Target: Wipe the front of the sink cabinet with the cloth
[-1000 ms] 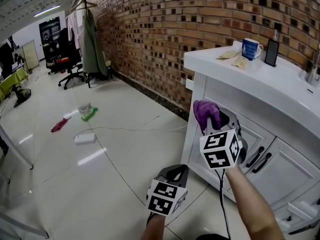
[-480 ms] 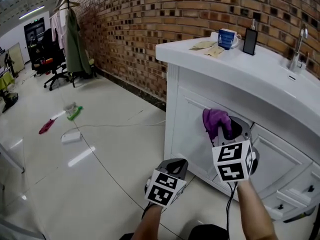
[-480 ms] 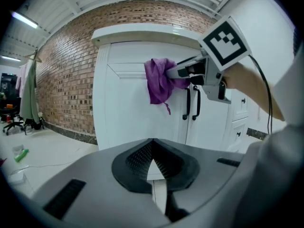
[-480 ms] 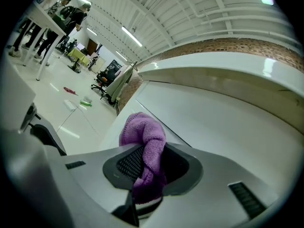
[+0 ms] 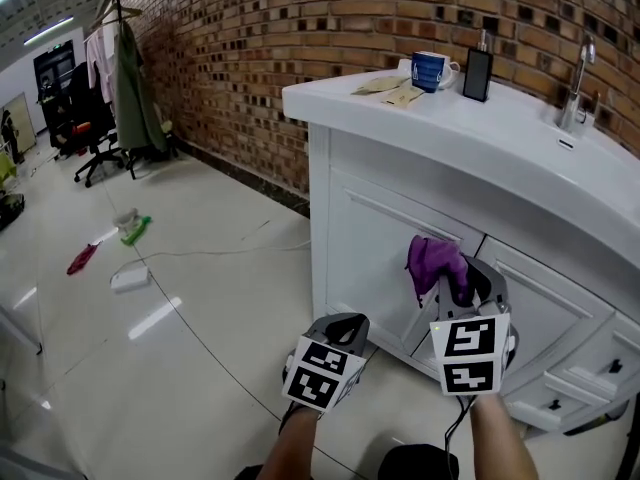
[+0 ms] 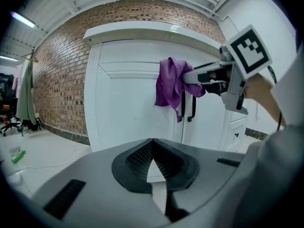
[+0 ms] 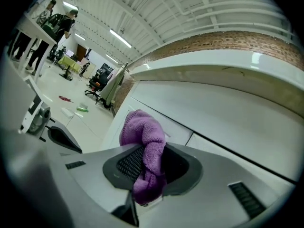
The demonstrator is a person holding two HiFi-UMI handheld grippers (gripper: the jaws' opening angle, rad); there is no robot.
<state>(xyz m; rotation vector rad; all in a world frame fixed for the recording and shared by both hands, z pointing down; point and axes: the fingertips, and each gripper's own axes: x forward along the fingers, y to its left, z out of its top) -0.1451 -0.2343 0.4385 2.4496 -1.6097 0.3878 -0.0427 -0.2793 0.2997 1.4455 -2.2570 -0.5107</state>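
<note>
The white sink cabinet [image 5: 365, 238] stands against the brick wall. My right gripper [image 5: 460, 276] is shut on a purple cloth [image 5: 432, 260], which it holds up against the cabinet door, close to the two black handles [image 6: 187, 109]. In the right gripper view the cloth [image 7: 145, 144] bunches out between the jaws, with the cabinet front [image 7: 228, 122] just ahead. From the left gripper view the cloth [image 6: 168, 82] hangs in front of the door panel [image 6: 128, 108]. My left gripper [image 5: 340, 323] is lower, left of the right one, jaws shut on nothing [image 6: 152, 144], away from the cabinet.
On the countertop [image 5: 500, 133] are a blue mug [image 5: 429, 70], a dark bottle [image 5: 478, 73], papers [image 5: 385, 88] and a faucet [image 5: 575, 93]. Small drawers [image 5: 575, 388] lie right of the doors. On the tiled floor to the left are a white box [image 5: 130, 278], a green item [image 5: 135, 230] and a cable [image 5: 240, 250].
My right gripper has carried the cloth from the cabinet's left corner rightward and down to the door by the handles. The left gripper has stayed low beside it.
</note>
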